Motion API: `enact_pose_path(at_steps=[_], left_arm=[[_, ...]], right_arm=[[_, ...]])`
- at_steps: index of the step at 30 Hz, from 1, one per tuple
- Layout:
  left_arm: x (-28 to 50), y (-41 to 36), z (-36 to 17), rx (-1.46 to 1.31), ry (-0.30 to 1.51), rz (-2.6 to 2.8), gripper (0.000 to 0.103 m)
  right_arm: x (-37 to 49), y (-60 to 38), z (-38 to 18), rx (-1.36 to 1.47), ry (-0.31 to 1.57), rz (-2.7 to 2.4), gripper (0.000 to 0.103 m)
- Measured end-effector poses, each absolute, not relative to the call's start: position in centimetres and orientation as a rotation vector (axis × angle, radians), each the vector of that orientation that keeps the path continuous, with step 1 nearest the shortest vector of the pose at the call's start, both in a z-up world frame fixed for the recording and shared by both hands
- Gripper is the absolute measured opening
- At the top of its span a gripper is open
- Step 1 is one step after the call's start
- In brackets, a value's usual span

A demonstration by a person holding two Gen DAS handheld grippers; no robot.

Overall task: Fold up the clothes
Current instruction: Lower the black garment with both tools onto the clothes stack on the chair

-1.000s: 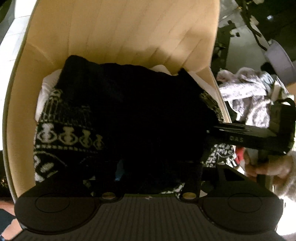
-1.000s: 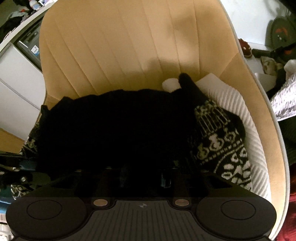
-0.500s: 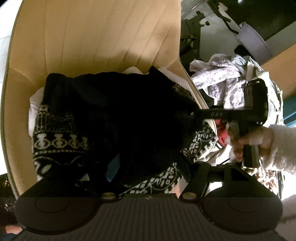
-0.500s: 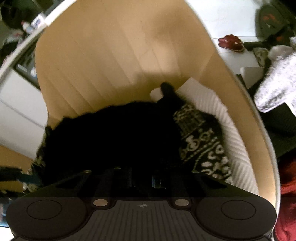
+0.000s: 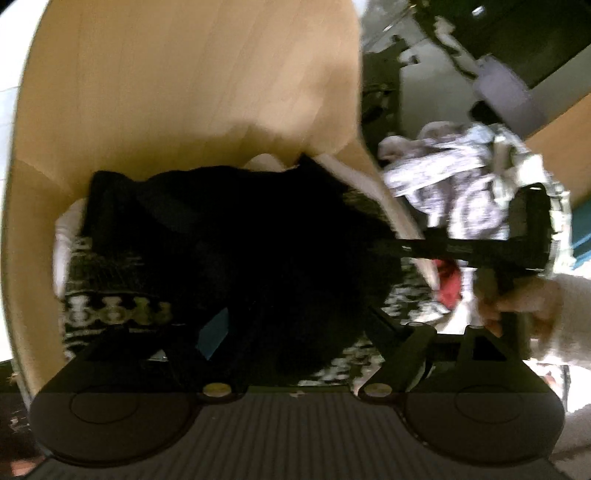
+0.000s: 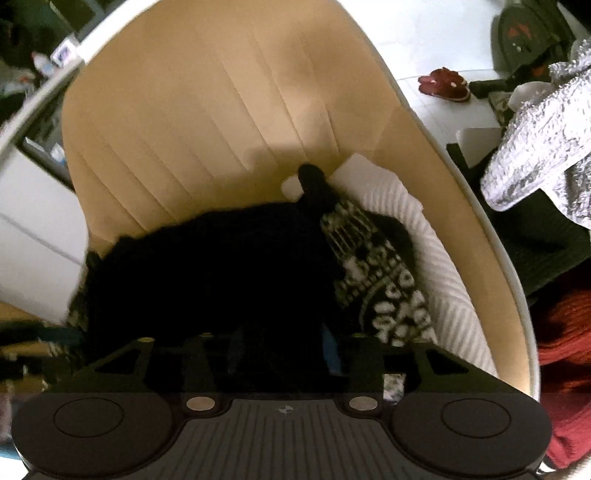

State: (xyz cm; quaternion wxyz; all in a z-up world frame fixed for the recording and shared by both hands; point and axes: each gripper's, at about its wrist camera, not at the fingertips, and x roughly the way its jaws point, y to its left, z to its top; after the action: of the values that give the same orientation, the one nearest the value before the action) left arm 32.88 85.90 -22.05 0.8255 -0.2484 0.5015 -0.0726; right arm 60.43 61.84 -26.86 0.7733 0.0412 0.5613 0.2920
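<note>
Right wrist: black patterned sweater (image 6: 229, 280)

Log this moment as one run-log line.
task: fold clothes | black garment on chair, over patterned knit | left gripper: at garment, grip unclear | right gripper: at garment, grip unclear

A tan chair (image 6: 229, 122) fills the view; a red slipper (image 6: 445, 85) lies on the white floor (image 6: 436, 33).
</note>
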Motion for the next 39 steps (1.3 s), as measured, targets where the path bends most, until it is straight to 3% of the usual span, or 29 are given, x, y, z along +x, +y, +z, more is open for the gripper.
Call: enact_pose_path(at_steps=[7, 10, 13, 14, 15, 16, 18, 21, 29, 39], left_arm=[[32.2, 86.8, -23.8, -0.548, 1.140, -0.065, 0.082], [32.6, 86.5, -24.8, -0.544, 1.163, -0.028, 0.080], [33.3, 86.0, -25.7, -0.544, 1.180, 0.006, 0.078], [33.6, 85.8, -26.0, -0.534, 1.195, 0.022, 0.075], [33.8, 85.7, -26.2, -0.519, 1.211, 0.040, 0.062], [34.0, 85.6, -26.3, -0.504, 1.226, 0.053, 0.044], [34.0, 85.8, -26.1, -0.497, 1.245, 0.072, 0.027], [33.0, 86.7, -24.6, -0.530, 1.225, 0.097, 0.018], [27.8, 89.3, -19.9, -0.627, 1.142, 0.191, 0.012], [24.3, 89.4, -20.9, -0.670, 1.199, 0.243, 0.009]], right_arm=[[59.5, 61.8, -29.2, 0.057, 1.271, 0.626, 0.044], [59.1, 62.6, -29.9, 0.027, 1.270, 0.633, 0.051], [59.1, 63.5, -30.5, 0.008, 1.277, 0.634, 0.052], [59.2, 63.7, -30.5, 0.003, 1.279, 0.632, 0.049], [59.2, 63.8, -30.5, -0.002, 1.281, 0.630, 0.035], [59.2, 64.0, -30.5, -0.007, 1.283, 0.629, 0.030], [59.3, 63.8, -30.1, -0.002, 1.288, 0.641, 0.023], [59.5, 62.8, -28.7, 0.014, 1.282, 0.654, 0.012], [59.2, 57.5, -25.2, 0.103, 1.263, 0.621, 0.008], [58.4, 56.0, -27.4, 0.024, 1.309, 0.556, 0.007]])
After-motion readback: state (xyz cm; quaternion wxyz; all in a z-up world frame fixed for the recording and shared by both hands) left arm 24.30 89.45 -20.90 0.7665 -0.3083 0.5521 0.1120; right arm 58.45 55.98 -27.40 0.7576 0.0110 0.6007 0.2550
